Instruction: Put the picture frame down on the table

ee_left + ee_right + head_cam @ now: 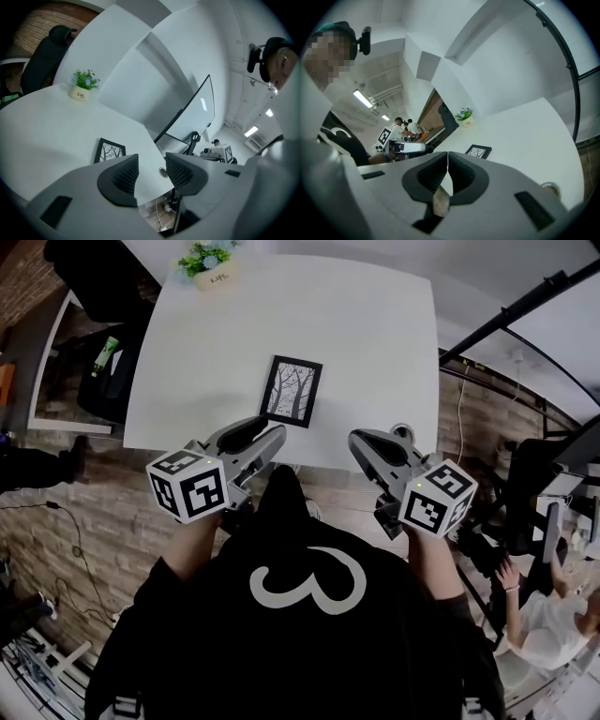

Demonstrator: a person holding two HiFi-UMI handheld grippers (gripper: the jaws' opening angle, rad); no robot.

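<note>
Picture frame (291, 391) (111, 151) (478, 151): it lay flat on the table, near the front edge, ahead of both your grippers and touched by neither.
Left gripper (267, 430) (152, 161): you held it off the table with its fingers spread; only the table's corner showed through the gap.
Right gripper (361, 439) (447, 157): its fingers were pressed together at the tips and pinched nothing.
Potted plant (214, 266) (82, 89) (465, 118): it stood at the far edge, well apart from the picture frame.
Round fitting (401, 430) (162, 172) (551, 189): it sat in the tabletop near the front edge, just beside your right gripper in the head view.
Between you and the picture frame: a strip of bare tabletop.
Table (375, 352): white, plain and square-cornered.
Chair (94, 277) (44, 56): black, beyond the far left corner.
Brick wall (37, 26): it rose behind the chair.
Black rails (506, 320): they ran slantwise to the table's right.
Seated person (539, 615): off to your right, well apart from the table.
Other people (401, 126): far off, in the right gripper view.
</note>
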